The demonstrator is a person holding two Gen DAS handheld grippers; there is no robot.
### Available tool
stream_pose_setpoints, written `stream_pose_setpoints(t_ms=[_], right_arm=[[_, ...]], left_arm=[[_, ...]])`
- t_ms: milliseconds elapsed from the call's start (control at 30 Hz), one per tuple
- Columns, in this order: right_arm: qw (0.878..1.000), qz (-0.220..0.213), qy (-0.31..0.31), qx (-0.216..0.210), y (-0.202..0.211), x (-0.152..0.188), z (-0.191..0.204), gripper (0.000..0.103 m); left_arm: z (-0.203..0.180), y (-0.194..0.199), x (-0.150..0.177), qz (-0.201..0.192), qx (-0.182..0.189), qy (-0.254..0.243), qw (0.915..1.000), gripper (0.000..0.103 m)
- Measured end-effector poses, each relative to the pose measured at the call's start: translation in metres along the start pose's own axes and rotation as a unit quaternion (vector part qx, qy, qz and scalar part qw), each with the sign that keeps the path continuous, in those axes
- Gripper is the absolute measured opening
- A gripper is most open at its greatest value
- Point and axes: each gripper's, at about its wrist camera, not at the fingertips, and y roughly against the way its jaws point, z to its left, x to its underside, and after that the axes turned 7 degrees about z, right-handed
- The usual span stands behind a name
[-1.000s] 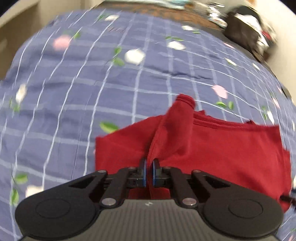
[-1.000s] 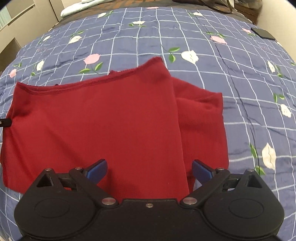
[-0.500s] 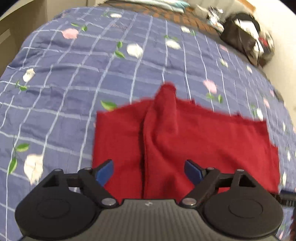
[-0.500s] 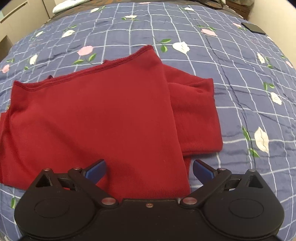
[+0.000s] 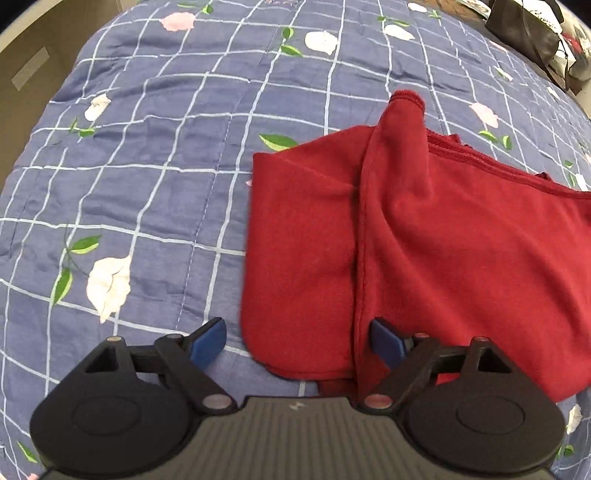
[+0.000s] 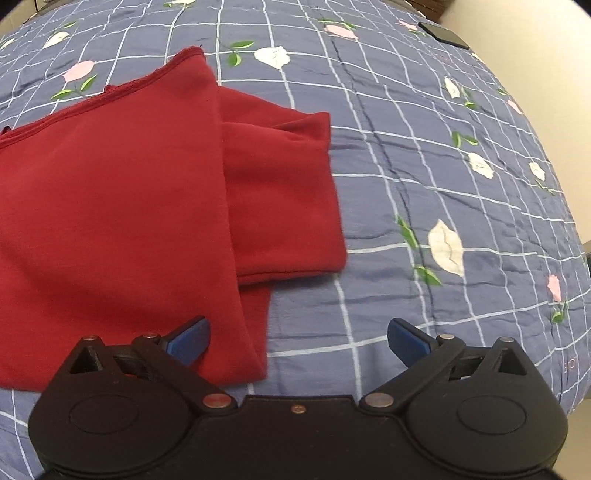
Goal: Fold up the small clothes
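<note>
Red knit garment [image 5: 443, 240], soft and matte, lies partly folded with hemmed edges on a blue quilted bedspread [image 5: 147, 166] with white grid and flowers. Left gripper [image 5: 299, 341] jaws opening astride its near edge, gripping nothing; right gripper [image 6: 299, 338] wide open, empty.

Bed [image 5: 155, 155] covered by blue quilt, white grid lines, pink and white flowers, green leaves. Red garment [image 5: 443, 251] laid flat on quilt, side parts folded over middle. Black bag [image 5: 524, 29] seen at far edge. Dark flat object [image 6: 445, 35] laid near far corner.
</note>
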Motion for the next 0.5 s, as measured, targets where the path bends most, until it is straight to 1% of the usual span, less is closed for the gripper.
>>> stream_pose_setpoints(t_ms=[133, 233, 367, 500], right_arm=[[1.0, -0.001, -0.001, -0.006, 0.009, 0.011, -0.002, 0.102], [1.0, -0.003, 0.001, -0.024, 0.021, 0.024, -0.001, 0.102], [0.999, 0.001, 0.014, -0.048, 0.034, 0.046, 0.005, 0.102], [0.997, 0.006, 0.022, -0.071, 0.043, 0.072, 0.009, 0.102]], left_arm=[[-0.002, 0.016, 0.01, -0.007, -0.006, 0.024, 0.9997, 0.099], [-0.003, 0.025, 0.018, -0.008, -0.004, 0.033, 0.9994, 0.101], [-0.014, 0.039, 0.037, -0.01, -0.012, 0.037, 0.9992, 0.102], [-0.032, 0.062, 0.062, -0.026, -0.022, 0.028, 0.999, 0.102]])
